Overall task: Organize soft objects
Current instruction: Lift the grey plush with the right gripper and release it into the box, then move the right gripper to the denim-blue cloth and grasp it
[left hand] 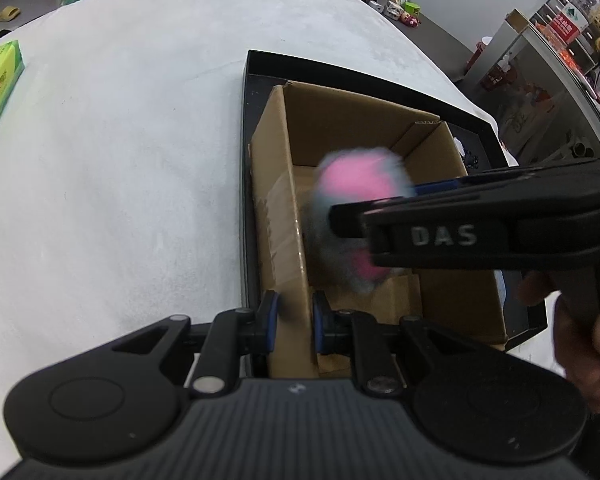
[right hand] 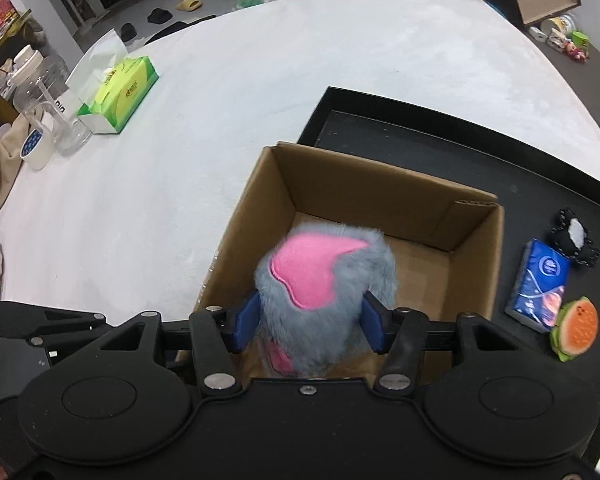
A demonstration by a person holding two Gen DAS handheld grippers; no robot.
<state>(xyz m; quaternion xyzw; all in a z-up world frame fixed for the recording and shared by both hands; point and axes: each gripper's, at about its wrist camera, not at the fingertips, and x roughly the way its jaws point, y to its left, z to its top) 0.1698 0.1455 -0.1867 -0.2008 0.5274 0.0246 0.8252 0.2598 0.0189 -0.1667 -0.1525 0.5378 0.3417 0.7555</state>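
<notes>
right claw point(right hand: 310, 318): pinching grey-pink plush toy point(right hand: 324, 280) between blue pads, over cardboard box point(right hand: 476, 248)
left claw point(left hand: 294, 320): clamped on box wall
box: sits in black tray point(right hand: 420, 148) on worktop point(right hand: 220, 100)

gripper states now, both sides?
Left gripper: shut on the cardboard box wall.
Right gripper: shut on the grey and pink plush toy.

Plush toy point(right hand: 324, 292): long grey fur, matt pink felt patches. Cardboard box point(right hand: 380, 196): plain brown corrugated board, matt, glossy tape on its 9 o'clock wall. Tray point(right hand: 440, 148): black, matt, dusty. Surface point(right hand: 220, 120): white napped cloth. Tissue pack point(right hand: 538, 284): glossy blue film. Right tongs point(right hand: 308, 320): matt black plastic, blue pads, metal pivots.
</notes>
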